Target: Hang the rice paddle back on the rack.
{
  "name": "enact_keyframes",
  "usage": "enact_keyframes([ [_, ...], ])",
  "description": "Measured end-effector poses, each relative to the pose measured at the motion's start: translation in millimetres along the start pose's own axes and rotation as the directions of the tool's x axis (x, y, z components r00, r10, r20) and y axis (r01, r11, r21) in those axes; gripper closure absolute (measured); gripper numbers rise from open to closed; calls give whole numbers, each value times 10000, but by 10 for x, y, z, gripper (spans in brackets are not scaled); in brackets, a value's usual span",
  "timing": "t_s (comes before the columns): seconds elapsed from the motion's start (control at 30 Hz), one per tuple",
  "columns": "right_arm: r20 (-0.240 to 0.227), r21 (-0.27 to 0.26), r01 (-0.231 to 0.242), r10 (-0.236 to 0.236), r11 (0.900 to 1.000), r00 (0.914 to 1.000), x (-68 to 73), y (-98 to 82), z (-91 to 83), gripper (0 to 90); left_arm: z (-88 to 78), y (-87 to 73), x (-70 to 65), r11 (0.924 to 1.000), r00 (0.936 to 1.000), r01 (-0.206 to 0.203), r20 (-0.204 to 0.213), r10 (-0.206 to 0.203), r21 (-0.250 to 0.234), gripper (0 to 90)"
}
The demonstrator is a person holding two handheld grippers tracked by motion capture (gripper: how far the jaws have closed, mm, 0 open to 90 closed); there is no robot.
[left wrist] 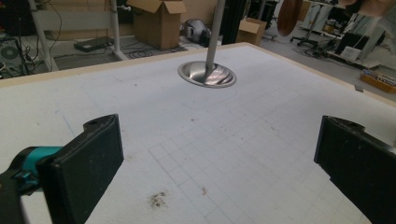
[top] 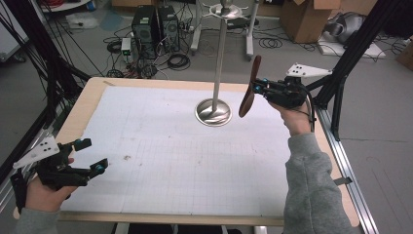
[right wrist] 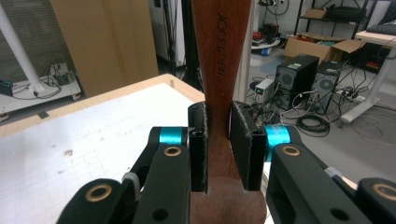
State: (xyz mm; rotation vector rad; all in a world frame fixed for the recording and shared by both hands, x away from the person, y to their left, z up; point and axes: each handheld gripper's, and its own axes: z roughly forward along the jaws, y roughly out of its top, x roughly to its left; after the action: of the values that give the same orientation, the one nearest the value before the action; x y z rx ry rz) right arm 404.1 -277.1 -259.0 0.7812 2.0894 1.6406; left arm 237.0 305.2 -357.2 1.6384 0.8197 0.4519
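Your right gripper has its jaws clamped on the handle of a wooden spoon, held off the bench at about two o'clock in the high view, just to the right of the metal stand. The spoon hangs nearly upright, tilted a little. In the right gripper view the pads press squarely on both sides of the wooden handle, so the grip looks sound. Your left gripper rests at about eight o'clock near the bench edge, jaws well apart and holding nothing. The work in hand looks like hanging the spoon on the stand's top hooks. Raise it before moving in, so it clears the pole, keep the clamp firm, and avoid knocking the round base. Leave the left gripper parked where it is.
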Motion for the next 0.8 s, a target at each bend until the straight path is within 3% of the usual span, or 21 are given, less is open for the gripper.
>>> enact_keyframes([
  [0.23,-13,35,98,-98,9999,10000,-23,108,34,773,-31,1,17,10000,10000,25,-67,-26,-34,18],
  [0.47,2,30,-73,73,10000,10000,-99,196,94,773,-49,49,-28,9997,9996,-262,-51,261,-18,18],
  [0.8,-66,102,-3,4,9999,10000,-209,363,181,773,-91,45,-1,9998,9997,-191,-159,190,-55,18],
])
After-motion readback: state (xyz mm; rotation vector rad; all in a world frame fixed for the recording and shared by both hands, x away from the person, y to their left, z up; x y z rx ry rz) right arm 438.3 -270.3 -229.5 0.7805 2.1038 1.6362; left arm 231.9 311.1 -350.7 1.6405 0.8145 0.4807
